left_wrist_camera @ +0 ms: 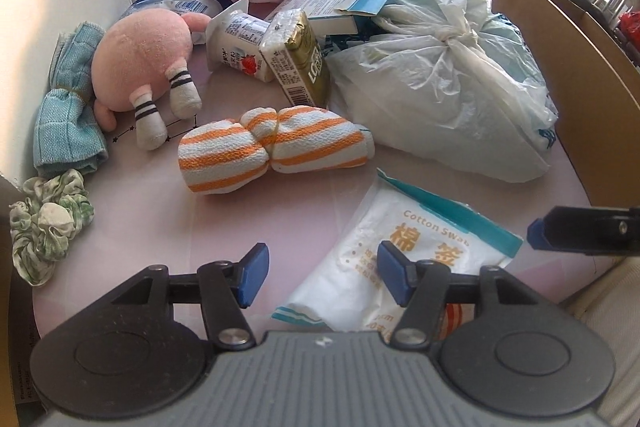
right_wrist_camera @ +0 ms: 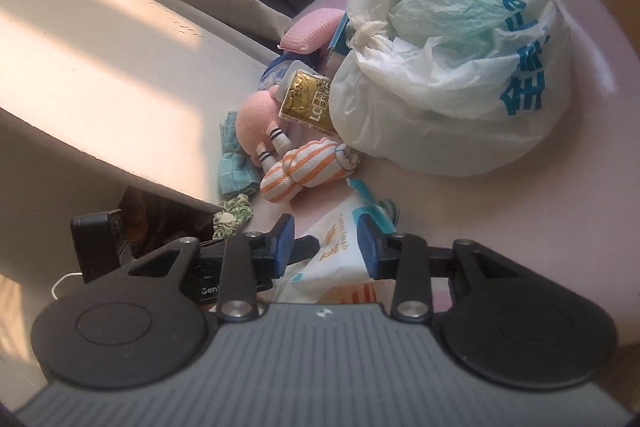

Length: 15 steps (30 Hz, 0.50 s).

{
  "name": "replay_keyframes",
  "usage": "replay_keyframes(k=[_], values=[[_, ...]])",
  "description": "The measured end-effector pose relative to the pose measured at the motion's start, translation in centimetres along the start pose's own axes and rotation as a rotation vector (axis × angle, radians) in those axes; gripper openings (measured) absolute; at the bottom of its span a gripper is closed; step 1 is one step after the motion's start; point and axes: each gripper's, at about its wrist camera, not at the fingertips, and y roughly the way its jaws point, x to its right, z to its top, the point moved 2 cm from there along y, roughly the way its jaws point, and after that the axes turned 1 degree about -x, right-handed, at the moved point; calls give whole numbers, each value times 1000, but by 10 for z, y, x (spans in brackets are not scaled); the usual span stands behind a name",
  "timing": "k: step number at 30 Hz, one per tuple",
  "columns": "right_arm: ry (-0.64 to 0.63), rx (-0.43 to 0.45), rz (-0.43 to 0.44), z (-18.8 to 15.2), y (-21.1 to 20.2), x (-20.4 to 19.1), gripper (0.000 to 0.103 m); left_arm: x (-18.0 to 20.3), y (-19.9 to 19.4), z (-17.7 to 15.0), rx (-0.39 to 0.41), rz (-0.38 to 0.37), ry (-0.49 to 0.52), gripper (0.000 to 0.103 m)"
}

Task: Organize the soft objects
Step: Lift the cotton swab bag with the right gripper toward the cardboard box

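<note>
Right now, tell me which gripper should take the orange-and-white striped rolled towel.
Left. The left gripper is open, with the striped towel just ahead; the right gripper sits farther back.

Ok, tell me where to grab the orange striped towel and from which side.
Grab the orange striped towel at its pinched waist, where a band cinches the roll into two bulges. That is the thinnest part and likely fits between the left tongs, which stand open with nothing in them. Come down from above on the near side: the plush toy crowds the far end.

Bare table (left_wrist_camera: 160,267) ahead (cotton-swab pack (left_wrist_camera: 400,259) crowds right).
</note>
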Motion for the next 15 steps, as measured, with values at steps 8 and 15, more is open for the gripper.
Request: replay_keyframes(k=[8, 15], values=[[184, -55, 7, -34, 41, 19, 43, -11, -2, -5, -40, -63, -109, 61], [105, 23, -73, -27, 41, 23, 25, -4, -10, -17, -45, -115, -55, 59]])
